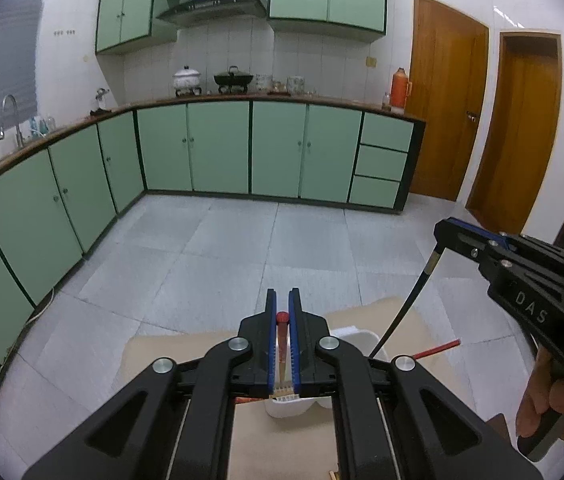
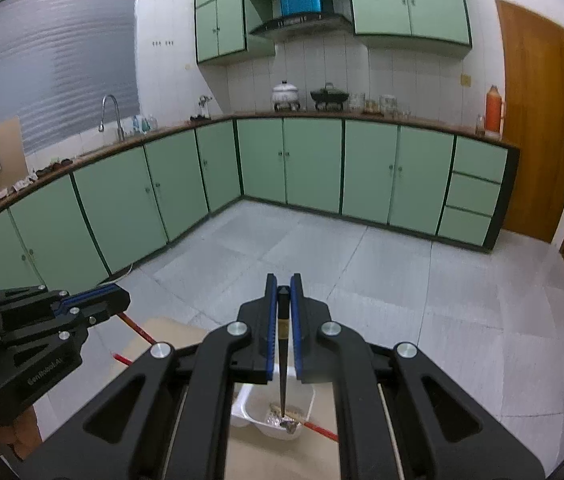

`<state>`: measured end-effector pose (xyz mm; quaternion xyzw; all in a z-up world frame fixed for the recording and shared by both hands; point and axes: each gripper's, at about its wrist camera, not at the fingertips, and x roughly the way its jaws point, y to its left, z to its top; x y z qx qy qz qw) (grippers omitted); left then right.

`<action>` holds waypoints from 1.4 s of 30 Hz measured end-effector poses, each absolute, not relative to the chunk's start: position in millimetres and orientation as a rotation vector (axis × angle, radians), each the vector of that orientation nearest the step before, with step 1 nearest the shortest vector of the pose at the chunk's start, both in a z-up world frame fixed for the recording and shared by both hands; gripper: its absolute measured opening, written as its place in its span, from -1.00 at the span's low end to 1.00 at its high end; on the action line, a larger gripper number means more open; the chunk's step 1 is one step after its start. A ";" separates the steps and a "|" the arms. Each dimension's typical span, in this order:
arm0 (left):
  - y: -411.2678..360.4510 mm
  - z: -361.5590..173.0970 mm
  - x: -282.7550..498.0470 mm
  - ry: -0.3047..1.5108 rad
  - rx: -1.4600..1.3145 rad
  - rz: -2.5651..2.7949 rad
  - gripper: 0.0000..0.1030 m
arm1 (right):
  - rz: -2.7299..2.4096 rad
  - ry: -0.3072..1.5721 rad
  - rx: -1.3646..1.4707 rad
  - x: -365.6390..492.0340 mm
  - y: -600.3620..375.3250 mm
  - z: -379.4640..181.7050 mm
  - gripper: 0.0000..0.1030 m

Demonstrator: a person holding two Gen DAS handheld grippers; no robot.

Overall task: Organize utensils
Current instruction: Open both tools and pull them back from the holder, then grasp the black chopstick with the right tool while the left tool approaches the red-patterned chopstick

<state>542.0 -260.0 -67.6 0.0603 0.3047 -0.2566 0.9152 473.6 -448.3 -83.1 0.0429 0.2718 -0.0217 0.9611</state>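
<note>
Left wrist view first: left gripper [image 1: 282, 312] clamped on a red-tipped chopstick [image 1: 282, 338], shaft running down toward the white tray [image 1: 355, 338] on the tan tabletop [image 1: 282, 444]. Right gripper [image 1: 447, 234] at three o'clock, pinching a black chopstick [image 1: 409, 302] slanting down to the tray's rim.

Right wrist view: right gripper [image 2: 283, 290] closed on the black chopstick [image 2: 282, 360], tip down inside the white tray [image 2: 252, 398]. Left gripper [image 2: 116, 300] at nine o'clock, red chopstick [image 2: 138, 328] in its grip.
</note>
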 end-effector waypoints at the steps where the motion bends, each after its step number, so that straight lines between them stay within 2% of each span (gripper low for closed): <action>1: -260.6 -71.5 543.2 0.634 0.125 -0.529 -0.89 | -0.043 0.563 0.088 475.5 -449.4 -89.6 -0.89; 7: -257.9 -81.9 543.0 0.653 0.127 -0.522 -0.82 | -0.049 0.587 0.093 470.2 -446.5 -106.2 -0.82; 9: -252.7 -77.9 537.0 0.644 0.126 -0.527 -0.76 | -0.050 0.569 0.100 460.0 -447.4 -101.7 -0.55; 11: -245.9 -72.6 528.0 0.628 0.121 -0.530 -0.58 | -0.051 0.542 0.094 446.6 -446.3 -95.0 -0.39; 12: -243.4 -69.9 523.3 0.619 0.119 -0.532 -0.49 | -0.049 0.533 0.086 440.2 -445.9 -92.6 -0.39; 17: -219.7 -57.6 482.5 0.570 0.130 -0.528 -0.30 | -0.034 0.493 0.071 391.3 -439.4 -86.8 -0.39; 22: -186.5 -67.4 437.7 0.566 0.090 -0.537 -0.11 | -0.017 0.481 0.052 326.4 -426.1 -109.3 -0.39; 28: -149.3 -111.5 374.3 0.537 0.089 -0.493 0.00 | -0.021 0.531 0.072 237.6 -405.3 -180.3 -0.39; 36: -121.9 -188.1 294.7 0.526 0.080 -0.459 0.02 | -0.022 0.676 0.088 155.1 -362.1 -296.4 -0.39; 42: -110.1 -225.5 259.8 0.555 0.049 -0.439 0.05 | 0.019 0.720 0.074 138.6 -330.1 -325.1 -0.39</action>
